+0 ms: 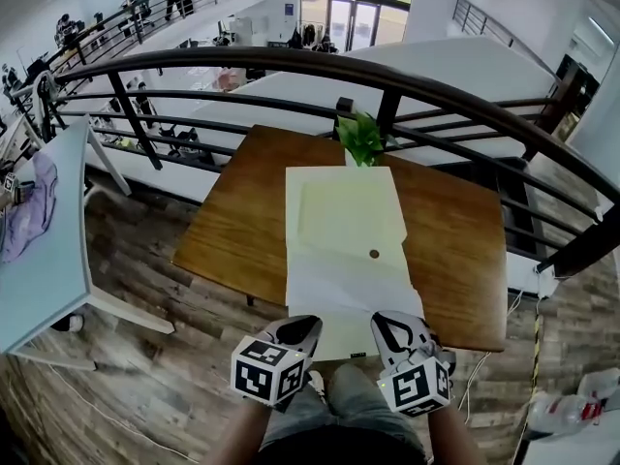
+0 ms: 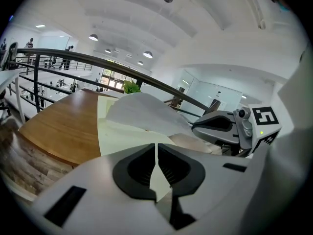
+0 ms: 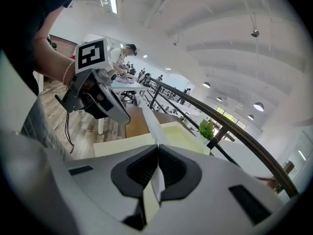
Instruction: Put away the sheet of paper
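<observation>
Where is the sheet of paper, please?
In the head view, the sheet of paper lies over the folder's near end, pinched by left gripper and right gripper.

Mezzanine overlooked open atrium. Dark curved metal railing (image 1: 291,61) ran along edge, behind square brown wooden table (image 1: 223,231). Small green plant (image 1: 361,139) stood at table's far edge, close to railing. Floor (image 1: 145,376) was grey-brown wood plank. Pale desk (image 1: 48,269) stood at left, purple cloth (image 1: 29,211) on it. Glass entrance doors (image 1: 354,22) showed far beyond. White vaulted ceiling (image 2: 205,28) carried round lamps (image 2: 147,55). Light was bright and even.
</observation>
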`<state>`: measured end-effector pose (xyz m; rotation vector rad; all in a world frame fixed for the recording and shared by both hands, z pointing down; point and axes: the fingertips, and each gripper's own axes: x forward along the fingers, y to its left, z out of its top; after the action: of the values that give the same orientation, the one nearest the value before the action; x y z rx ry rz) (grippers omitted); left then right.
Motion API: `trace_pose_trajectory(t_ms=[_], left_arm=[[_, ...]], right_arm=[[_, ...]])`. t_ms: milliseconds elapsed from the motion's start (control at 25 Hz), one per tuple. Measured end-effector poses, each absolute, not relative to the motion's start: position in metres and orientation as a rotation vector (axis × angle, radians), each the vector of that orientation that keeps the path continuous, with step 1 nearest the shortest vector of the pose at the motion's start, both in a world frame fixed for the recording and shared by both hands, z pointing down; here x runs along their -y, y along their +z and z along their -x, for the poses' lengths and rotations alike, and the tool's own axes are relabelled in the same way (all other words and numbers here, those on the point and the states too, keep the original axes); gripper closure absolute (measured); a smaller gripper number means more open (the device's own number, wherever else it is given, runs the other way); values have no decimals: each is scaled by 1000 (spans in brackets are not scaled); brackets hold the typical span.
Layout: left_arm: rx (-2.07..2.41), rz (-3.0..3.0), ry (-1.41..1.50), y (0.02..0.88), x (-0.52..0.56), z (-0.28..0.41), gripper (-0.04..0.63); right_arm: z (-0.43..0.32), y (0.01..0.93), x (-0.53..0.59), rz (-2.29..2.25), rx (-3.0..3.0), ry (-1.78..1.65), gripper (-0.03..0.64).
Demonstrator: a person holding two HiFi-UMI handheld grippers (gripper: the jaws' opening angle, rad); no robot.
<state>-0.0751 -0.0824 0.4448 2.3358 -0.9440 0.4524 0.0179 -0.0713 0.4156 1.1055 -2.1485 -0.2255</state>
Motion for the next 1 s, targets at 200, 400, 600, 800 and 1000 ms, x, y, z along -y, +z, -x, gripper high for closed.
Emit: trace_pose_trajectory(t_ms=[200,400,600,800,1000], left_arm=[[927,-2291,410,451,84,78,565],[917,-2283,408,456,91,75,565],[926,-2247,427,467,95,73,565],[935,-2218,437,473,98,69,565],[948,-2182,445,481,104,65,565]], right_arm=[[-16,413,79,-1106,2138,-252,588],[-17,420,85,-1074,2122,-273,588],[-22,428,90,-1038,2117,-289,588],[-24,436,97,-957,2077,-385,588],[-26,443,109,-923,2086,-393,588]])
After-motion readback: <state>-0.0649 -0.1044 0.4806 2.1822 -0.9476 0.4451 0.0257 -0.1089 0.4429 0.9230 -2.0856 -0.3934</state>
